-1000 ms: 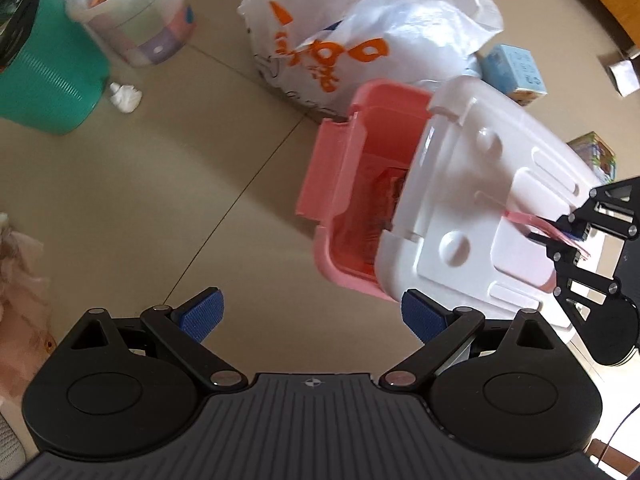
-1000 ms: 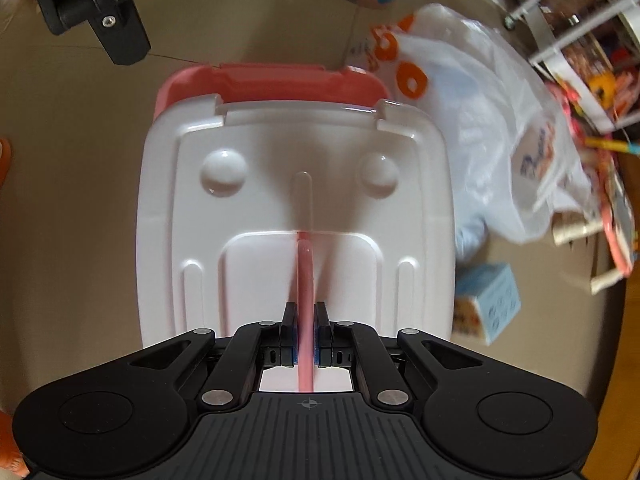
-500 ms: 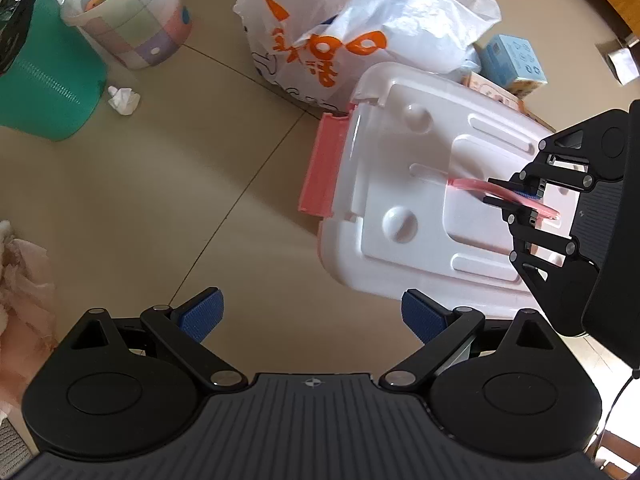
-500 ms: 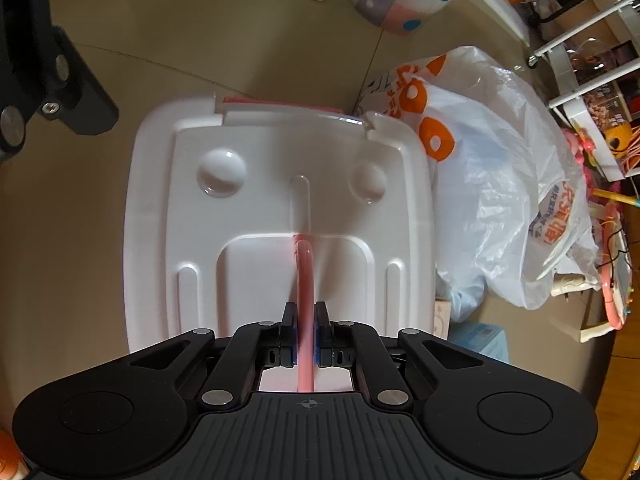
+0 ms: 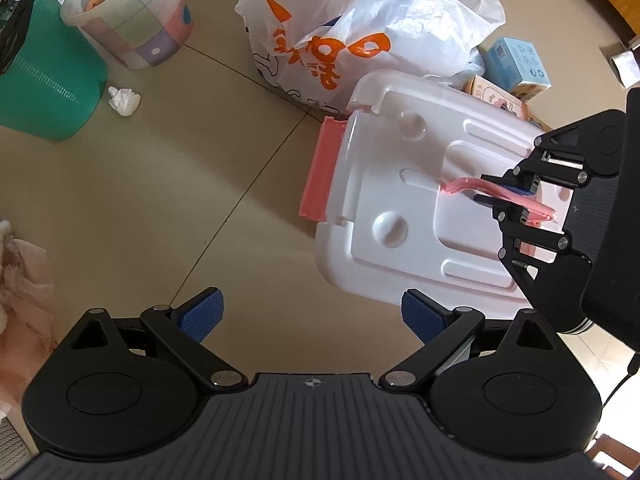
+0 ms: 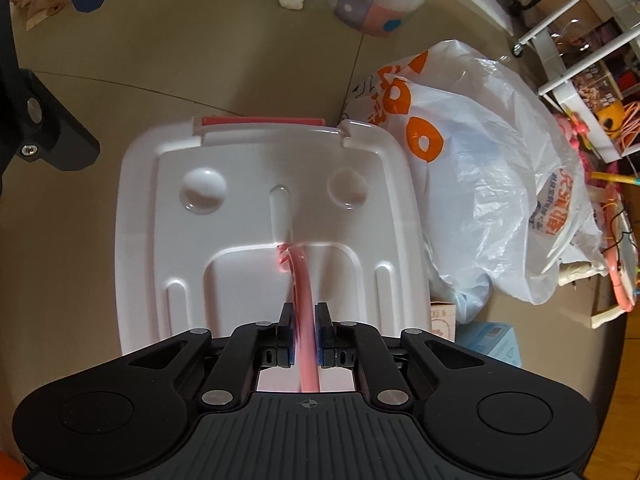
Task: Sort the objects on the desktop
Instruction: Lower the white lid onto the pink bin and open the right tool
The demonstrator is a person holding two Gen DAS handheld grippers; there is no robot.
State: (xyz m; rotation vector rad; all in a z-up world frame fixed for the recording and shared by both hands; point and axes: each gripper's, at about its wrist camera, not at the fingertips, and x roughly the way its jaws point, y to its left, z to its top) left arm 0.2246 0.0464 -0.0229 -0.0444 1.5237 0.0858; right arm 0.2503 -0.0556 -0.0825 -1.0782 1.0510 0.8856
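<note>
Both views show that the white lid (image 6: 264,240), carried by its pink handle (image 6: 304,312) clamped in the right gripper (image 6: 305,338), has been lowered fully over the pink box (image 5: 320,176) at centre frame, so closing is judged nearly done, while the left gripper (image 5: 312,316) is held wide apart and empty.

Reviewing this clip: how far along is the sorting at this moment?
Done: the white lid sits flat on the pink storage box, covering it. In hand: the right gripper is shut on the lid's pink handle; the left gripper is open and holds nothing. Left: small boxes beside the plastic bag lie unsorted on the floor.
</note>
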